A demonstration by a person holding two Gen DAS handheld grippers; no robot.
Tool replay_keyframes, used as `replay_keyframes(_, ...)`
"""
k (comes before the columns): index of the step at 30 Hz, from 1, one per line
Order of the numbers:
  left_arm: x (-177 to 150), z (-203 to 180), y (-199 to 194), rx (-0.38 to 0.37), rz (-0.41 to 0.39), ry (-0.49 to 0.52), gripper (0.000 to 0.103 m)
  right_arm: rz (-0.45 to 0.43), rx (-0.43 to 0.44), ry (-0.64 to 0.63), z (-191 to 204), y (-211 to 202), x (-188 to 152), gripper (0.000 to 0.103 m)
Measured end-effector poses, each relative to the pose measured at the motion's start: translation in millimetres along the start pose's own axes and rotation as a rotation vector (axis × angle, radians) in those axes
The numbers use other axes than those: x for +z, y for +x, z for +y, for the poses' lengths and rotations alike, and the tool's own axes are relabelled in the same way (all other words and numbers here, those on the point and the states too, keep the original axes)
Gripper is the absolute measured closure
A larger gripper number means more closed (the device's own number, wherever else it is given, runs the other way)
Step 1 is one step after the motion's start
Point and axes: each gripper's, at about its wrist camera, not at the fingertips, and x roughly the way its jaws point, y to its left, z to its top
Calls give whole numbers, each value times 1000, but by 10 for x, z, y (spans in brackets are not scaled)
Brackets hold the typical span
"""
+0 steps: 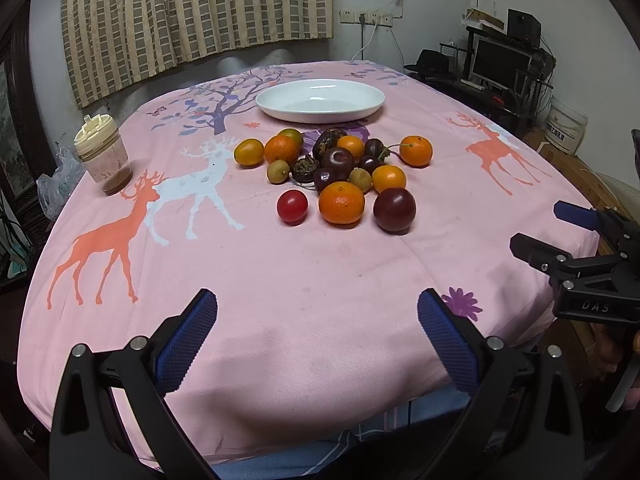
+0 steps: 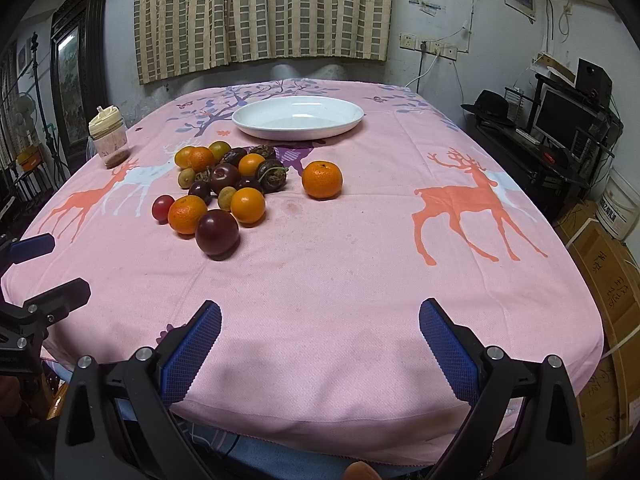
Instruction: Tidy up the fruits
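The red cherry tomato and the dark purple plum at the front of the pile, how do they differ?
The cherry tomato is bright red; the plum is dark maroon. The tomato is clearly smaller than the plum. The tomato lies left of the front orange, the plum right of it. Both are round, glossy and lie on the tablecloth, outside the white plate.

Both grippers hover side by side, near each other, with nothing between their jaws. The left gripper (image 1: 318, 312) has its jaws spread wide, blue pads (image 1: 188, 340) facing inward across the gap. The right gripper (image 2: 320, 316) matches it, jaws equally wide apart and level. Each appears at the edge of the other's view, pointing forward the same way.
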Motion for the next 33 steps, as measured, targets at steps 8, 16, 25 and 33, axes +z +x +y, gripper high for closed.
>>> replay_keyframes(8, -2, 0, 2, 0, 1, 0, 5, 1, -1, 1, -3, 4, 1, 4)
replay_keyframes(16, -19, -4, 37, -1, 7, -1, 5, 1, -1, 0, 1, 4, -2, 4)
replay_keyframes(25, -32, -9, 48, -2, 11, -2, 5, 4, -2, 1, 8, 5, -9, 4)
replay_keyframes(33, -50, -14, 77, -1, 19, -2, 5, 6, -3, 3, 8, 10, -9, 4)
